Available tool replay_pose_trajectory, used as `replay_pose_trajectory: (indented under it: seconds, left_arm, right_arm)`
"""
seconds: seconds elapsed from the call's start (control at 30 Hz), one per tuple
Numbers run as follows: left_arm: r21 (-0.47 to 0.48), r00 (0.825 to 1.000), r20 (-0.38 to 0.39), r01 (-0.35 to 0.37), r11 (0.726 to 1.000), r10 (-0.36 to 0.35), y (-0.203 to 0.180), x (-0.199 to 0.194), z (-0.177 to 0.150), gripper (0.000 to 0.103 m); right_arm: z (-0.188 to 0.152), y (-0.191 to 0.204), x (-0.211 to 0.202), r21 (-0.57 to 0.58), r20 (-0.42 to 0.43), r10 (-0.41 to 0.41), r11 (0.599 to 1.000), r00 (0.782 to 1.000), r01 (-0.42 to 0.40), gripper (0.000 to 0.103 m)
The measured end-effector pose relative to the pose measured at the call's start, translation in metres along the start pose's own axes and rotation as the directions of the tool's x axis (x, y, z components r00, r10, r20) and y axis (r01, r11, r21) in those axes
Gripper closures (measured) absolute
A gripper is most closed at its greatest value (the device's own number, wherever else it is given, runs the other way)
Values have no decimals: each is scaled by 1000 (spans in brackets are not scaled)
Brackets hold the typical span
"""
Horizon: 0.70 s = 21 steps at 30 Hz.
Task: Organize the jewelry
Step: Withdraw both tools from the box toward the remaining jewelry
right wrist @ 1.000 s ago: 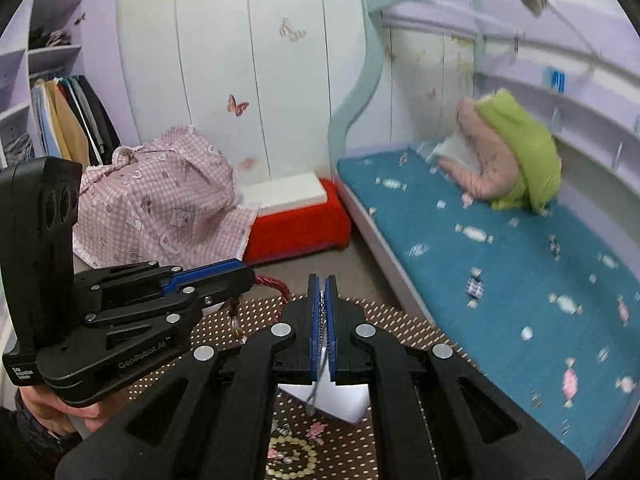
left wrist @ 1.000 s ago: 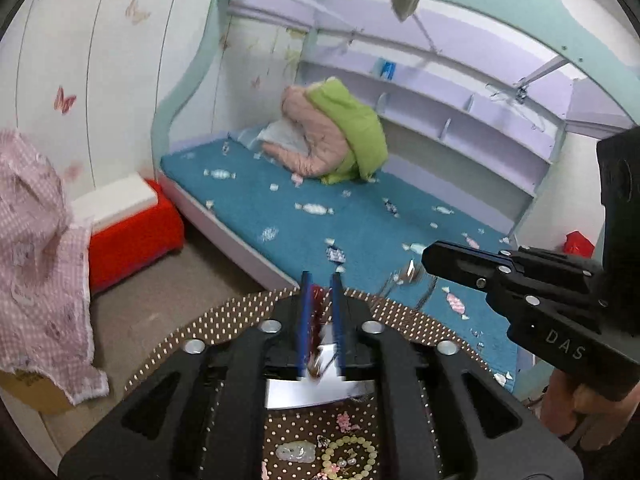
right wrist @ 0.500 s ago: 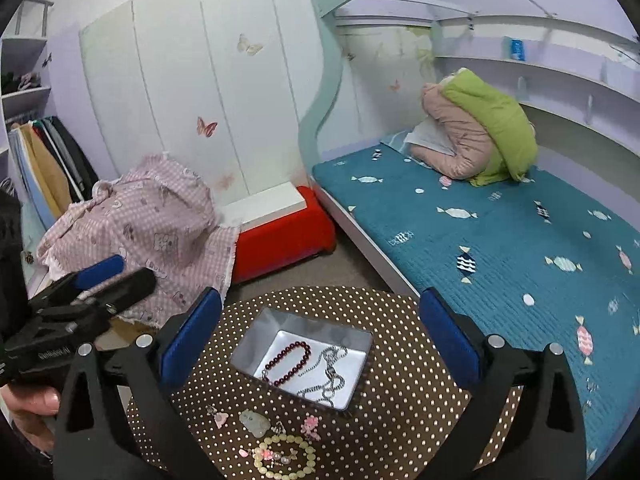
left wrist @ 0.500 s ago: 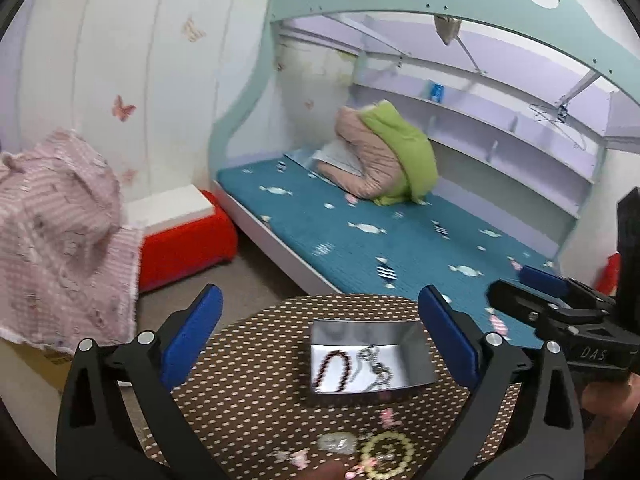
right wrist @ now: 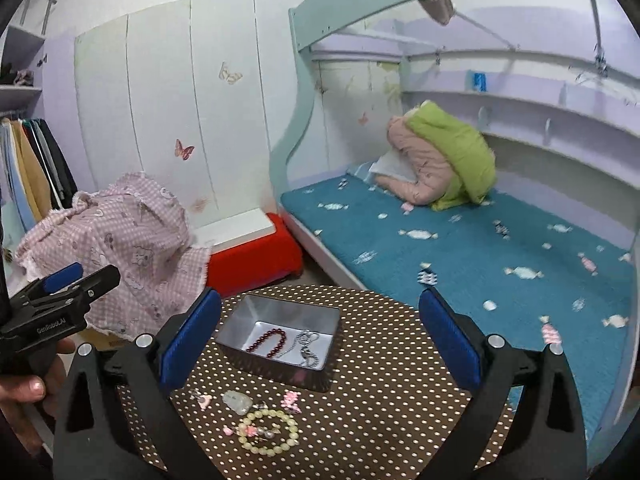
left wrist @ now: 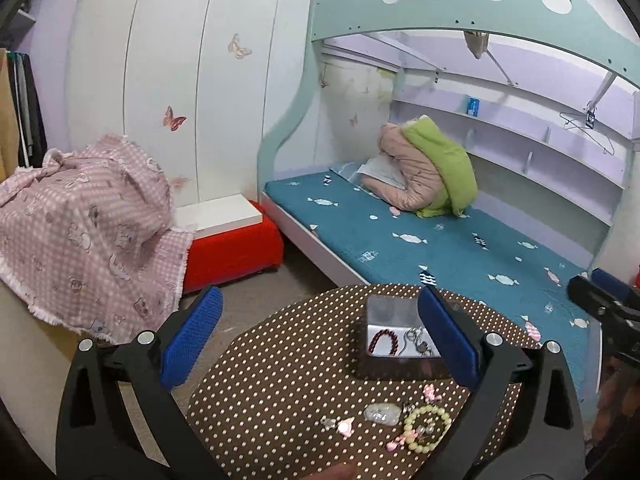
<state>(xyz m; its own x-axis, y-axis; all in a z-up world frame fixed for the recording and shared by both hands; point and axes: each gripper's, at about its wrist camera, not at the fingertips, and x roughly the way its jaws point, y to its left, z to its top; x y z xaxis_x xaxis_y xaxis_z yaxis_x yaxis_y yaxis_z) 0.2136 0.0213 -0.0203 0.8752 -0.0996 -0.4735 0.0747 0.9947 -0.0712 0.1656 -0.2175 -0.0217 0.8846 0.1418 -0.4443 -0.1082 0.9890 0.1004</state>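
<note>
A silver metal tin [right wrist: 276, 320] [left wrist: 386, 310] sits on the round brown dotted table [right wrist: 380, 400] [left wrist: 280, 380]. In it lie a dark red bead bracelet [right wrist: 267, 339] [left wrist: 383, 341] and a silver chain necklace [right wrist: 306, 346] [left wrist: 418, 342]. In front of the tin lie a pale green bead bracelet [right wrist: 267, 432] [left wrist: 426, 427], a clear stone pendant [right wrist: 238, 401] [left wrist: 382, 414] and small pink charms [right wrist: 291, 400] [left wrist: 344, 426]. My left gripper [left wrist: 318, 354] is open and empty above the table. My right gripper [right wrist: 319, 344] is open and empty, held back above the tin.
A bed with a blue mattress [right wrist: 480, 248] stands behind and right of the table. A red stool [right wrist: 252, 264] and a pink checked cloth [right wrist: 120, 240] over furniture stand to the left. The floor lies beyond the table's far edge.
Both grippers were shut on jewelry over the tin a second ago. They opened, the red bracelet and the chain dropped into the tin, and both grippers drew back and up.
</note>
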Motion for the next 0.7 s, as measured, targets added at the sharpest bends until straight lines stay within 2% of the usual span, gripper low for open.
replay_pose_trajectory:
  seconds: [0.13, 0.27, 0.5, 0.7]
  left_arm:
    - [12, 1000, 0, -24, 1000, 24, 1, -9, -14, 5]
    - [16, 1000, -9, -18, 1000, 18, 1, -16, -27, 5]
    - [22, 1000, 3, -17, 1000, 17, -2, -37, -49, 5]
    - [13, 1000, 20, -20, 1000, 20, -1, -56, -60, 5]
  right_arm:
    - [-14, 6, -12, -4, 19, -32, 999, 999, 32, 8]
    - [-28, 9, -21, 14, 31, -64, 998, 997, 64, 8]
    - [-42, 14, -34, 61, 42, -89, 994, 995, 86, 8]
    - [-46, 24, -48, 54, 65, -96, 994, 993, 92, 8]
